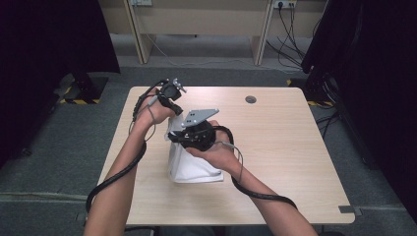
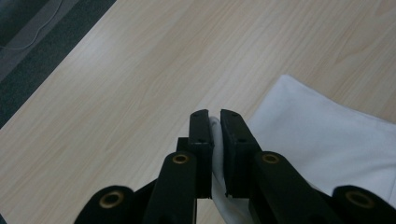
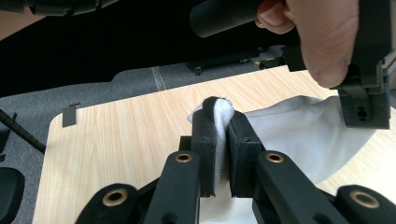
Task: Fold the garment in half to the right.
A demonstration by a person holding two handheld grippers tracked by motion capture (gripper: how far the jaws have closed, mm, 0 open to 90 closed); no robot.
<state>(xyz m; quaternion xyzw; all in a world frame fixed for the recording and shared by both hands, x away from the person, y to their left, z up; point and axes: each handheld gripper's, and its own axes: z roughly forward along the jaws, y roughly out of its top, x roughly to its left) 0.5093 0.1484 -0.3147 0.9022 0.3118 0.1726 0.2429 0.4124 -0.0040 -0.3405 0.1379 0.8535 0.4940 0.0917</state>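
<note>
Left tool (image 2: 214, 122) clamped on white cloth (image 2: 327, 144) edge; right tool (image 3: 222, 114) likewise pinching a fold; cloth lifted partly off table (image 1: 285, 147), centre-left; soft, light, limp; likely best gripped at corners or hems.

Even, soft overhead light falls on the pale wooden table (image 1: 275, 147), leaving only faint shadows under the forearms. The room's sides sink into near-black. The high view is slightly soft throughout. In the gripper views the near jaws blur, and the white cloth (image 3: 299, 126) looks bright, without harsh glare.
</note>
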